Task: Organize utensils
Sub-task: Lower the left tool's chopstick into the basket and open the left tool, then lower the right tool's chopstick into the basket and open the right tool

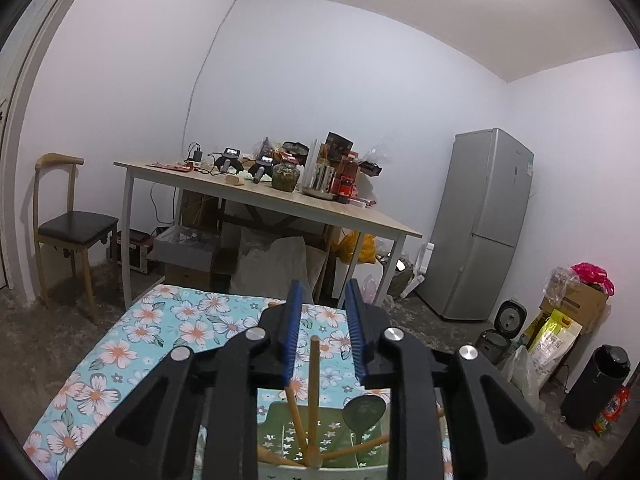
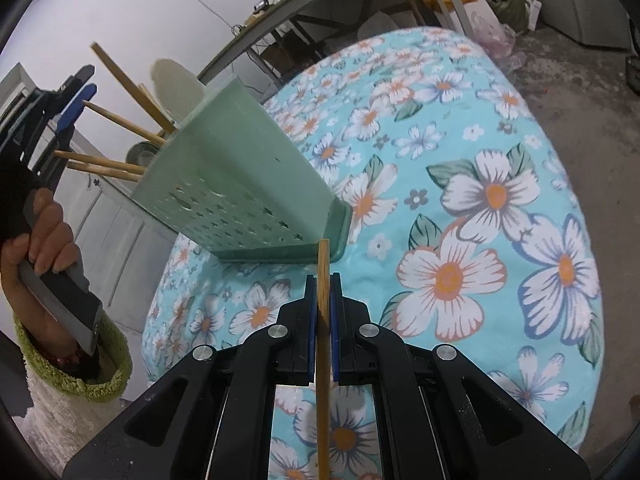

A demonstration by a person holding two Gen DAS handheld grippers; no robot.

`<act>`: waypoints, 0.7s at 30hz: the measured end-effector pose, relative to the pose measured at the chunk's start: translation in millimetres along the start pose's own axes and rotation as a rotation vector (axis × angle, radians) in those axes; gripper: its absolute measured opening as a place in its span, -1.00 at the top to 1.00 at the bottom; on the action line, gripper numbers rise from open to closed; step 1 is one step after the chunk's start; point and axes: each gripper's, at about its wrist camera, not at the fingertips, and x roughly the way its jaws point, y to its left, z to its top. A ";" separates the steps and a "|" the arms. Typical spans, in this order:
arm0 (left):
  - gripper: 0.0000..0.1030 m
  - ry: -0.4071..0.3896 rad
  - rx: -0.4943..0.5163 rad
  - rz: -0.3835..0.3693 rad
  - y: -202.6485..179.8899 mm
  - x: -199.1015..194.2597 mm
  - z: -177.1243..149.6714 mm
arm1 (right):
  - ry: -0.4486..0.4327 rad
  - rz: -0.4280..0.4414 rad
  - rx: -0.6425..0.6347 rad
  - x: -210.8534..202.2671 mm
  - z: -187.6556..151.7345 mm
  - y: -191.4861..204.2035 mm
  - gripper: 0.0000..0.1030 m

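the right gripper [image 2: 323, 280] is clamped on a light, stiff, slick wooden chopstick [image 2: 323, 300] just before the green holder [image 2: 240, 184] on the floral cloth [image 2: 480, 200], best pinched mid-shaft, while the left gripper [image 1: 323, 292] stands partly open, pads clear of a chopstick in the holder [image 1: 313, 380].

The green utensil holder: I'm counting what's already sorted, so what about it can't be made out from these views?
- Left wrist view: the holder is mostly hidden by the left gripper; its base is cut off.
- Right wrist view: the holder's wall hides the utensils' lower ends.
- The white utensil is blurred.
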 end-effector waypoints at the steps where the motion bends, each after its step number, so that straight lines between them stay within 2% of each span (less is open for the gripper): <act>1: 0.57 -0.001 -0.004 -0.004 1.0 -3.2 0.9 | -0.010 -0.001 -0.008 -4.8 1.1 2.7 0.92; 7: 0.54 -0.030 -0.020 -0.018 8.1 -33.7 10.2 | -0.074 -0.006 -0.050 -25.6 12.7 24.2 0.92; 13: 0.54 -0.054 -0.047 -0.022 28.6 -75.8 7.7 | -0.188 0.010 -0.120 -59.3 38.1 55.0 0.92; 17: 0.54 -0.022 -0.052 0.001 46.8 -98.3 -7.5 | -0.292 0.020 -0.206 -84.5 60.1 88.0 0.92; 21: 0.54 0.053 -0.045 0.031 61.5 -107.9 -32.8 | -0.374 0.038 -0.278 -102.7 83.2 118.2 0.92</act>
